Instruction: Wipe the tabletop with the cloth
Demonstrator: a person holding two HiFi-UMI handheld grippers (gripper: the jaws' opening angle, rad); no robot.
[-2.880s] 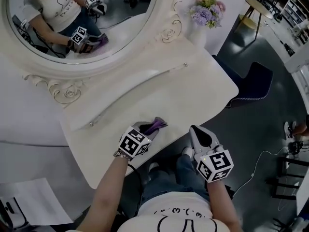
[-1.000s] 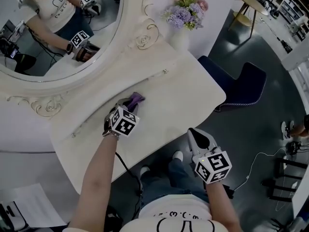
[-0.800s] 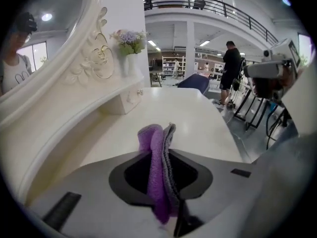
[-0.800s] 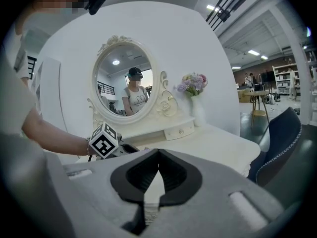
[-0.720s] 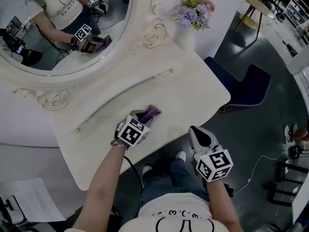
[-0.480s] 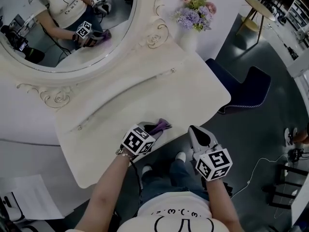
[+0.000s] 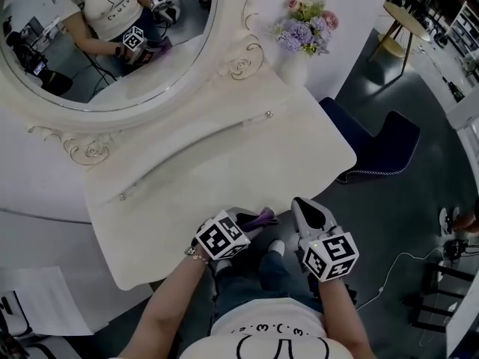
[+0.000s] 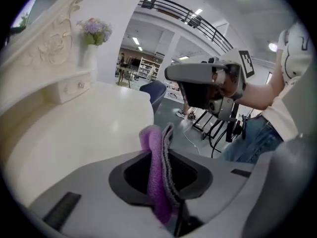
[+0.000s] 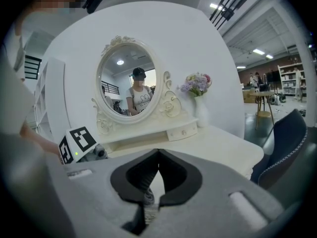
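Head view: on the dressing table worktop (image 7: 284,148), my left gripper (image 7: 251,220) has pulled the purple cloth (image 7: 263,217) from mid-worktop back to the near edge, so I judge this wiping stroke finished. Its jaws clamp the cloth. My right gripper (image 7: 303,204) is unchanged beside it, jaws closed on nothing.

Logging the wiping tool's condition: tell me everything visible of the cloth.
The cloth is soft, fuzzy fabric, purple on one face and grey on the other, folded into upright layers. The left tongs are shut on it, its end poking out past them. It sits at the near edge of the tabletop; whether it touches the surface is unclear.
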